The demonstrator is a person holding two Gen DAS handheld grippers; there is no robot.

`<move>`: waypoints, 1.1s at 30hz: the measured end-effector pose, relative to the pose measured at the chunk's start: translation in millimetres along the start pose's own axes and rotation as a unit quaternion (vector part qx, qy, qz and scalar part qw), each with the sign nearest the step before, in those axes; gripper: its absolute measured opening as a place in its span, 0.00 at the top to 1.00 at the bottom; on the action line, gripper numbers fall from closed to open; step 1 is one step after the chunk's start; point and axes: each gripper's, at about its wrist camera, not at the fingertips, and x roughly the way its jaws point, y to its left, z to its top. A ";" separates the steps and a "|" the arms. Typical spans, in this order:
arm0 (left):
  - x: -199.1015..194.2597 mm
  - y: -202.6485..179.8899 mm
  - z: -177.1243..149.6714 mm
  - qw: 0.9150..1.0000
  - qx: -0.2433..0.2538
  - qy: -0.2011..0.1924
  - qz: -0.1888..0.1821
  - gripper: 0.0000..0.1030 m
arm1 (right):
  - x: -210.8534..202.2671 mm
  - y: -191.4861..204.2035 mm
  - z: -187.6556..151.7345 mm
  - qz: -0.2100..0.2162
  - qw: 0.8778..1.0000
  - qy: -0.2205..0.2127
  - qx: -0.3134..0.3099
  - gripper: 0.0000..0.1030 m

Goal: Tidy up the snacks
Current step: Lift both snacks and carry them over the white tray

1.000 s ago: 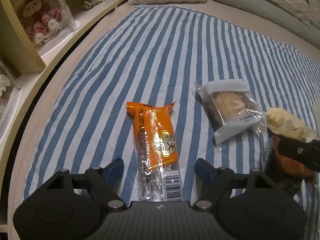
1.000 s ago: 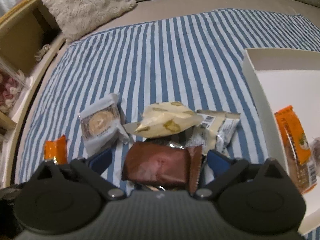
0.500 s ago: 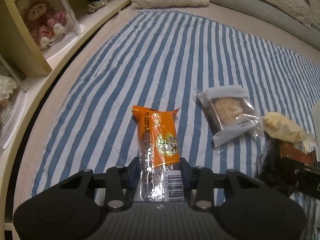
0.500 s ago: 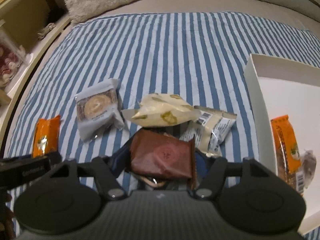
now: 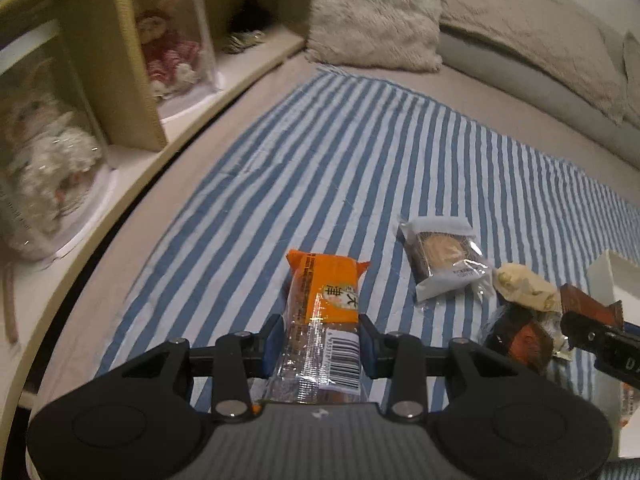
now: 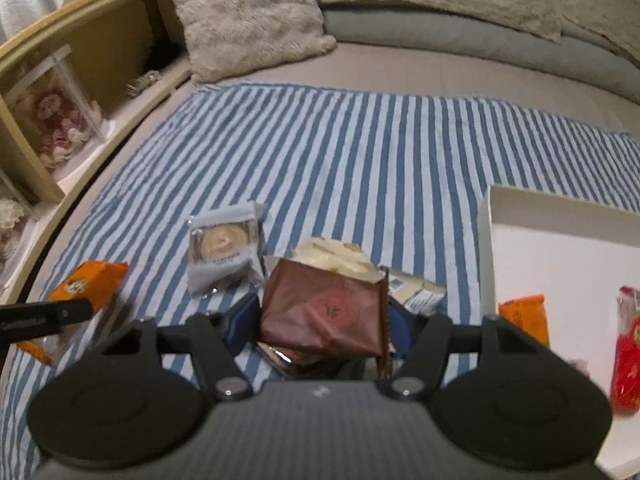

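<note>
My left gripper [image 5: 320, 338] is shut on the orange snack bar [image 5: 326, 292] and holds it lifted above the striped cloth [image 5: 340, 168]; the bar also shows in the right wrist view [image 6: 86, 284]. My right gripper [image 6: 320, 330] is shut on the brown snack packet [image 6: 328, 310], raised off the cloth. A clear-wrapped round pastry [image 6: 224, 246], a cream packet [image 6: 332, 256] and a white packet [image 6: 420, 296] lie on the cloth. The white box [image 6: 560, 264] at the right holds an orange bar [image 6: 524, 316] and a red packet [image 6: 626, 360].
A wooden shelf [image 5: 132, 92] with dolls in clear cases runs along the left. A fluffy pillow [image 6: 248, 16] and a grey bolster [image 6: 460, 40] lie at the far edge of the bed. The far half of the striped cloth is bare.
Both grippers have closed, the left on the orange bar and the right on the brown packet, and both have lifted their snacks off the cloth.
</note>
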 end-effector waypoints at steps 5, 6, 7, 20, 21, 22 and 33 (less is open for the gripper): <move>-29.2 2.1 -10.3 1.000 -0.009 -0.022 0.002 0.60 | -17.8 8.8 -2.0 0.014 1.000 -0.019 -0.014 0.32; -34.3 0.3 -11.5 1.000 -0.008 -0.026 0.000 0.60 | -21.5 11.1 -2.8 0.019 0.999 -0.022 -0.018 0.32; -38.8 -0.9 -12.1 1.000 -0.005 -0.030 -0.003 0.60 | -25.7 12.9 -3.8 0.023 0.999 -0.026 -0.024 0.32; -89.7 -20.4 -24.9 0.994 0.002 -0.075 -0.075 0.60 | -96.7 -6.7 -17.6 0.037 0.996 -0.076 -0.016 0.32; -91.4 -22.1 -25.5 0.994 0.004 -0.078 -0.079 0.60 | -101.3 -9.5 -18.5 0.036 0.996 -0.079 -0.015 0.32; -93.6 -23.7 -25.9 0.993 0.007 -0.080 -0.083 0.60 | -104.6 -11.7 -20.9 0.035 0.996 -0.082 -0.013 0.32; -110.8 -59.3 -25.1 0.985 0.045 -0.104 -0.133 0.60 | -133.4 -54.0 -29.6 0.015 0.994 -0.108 0.005 0.32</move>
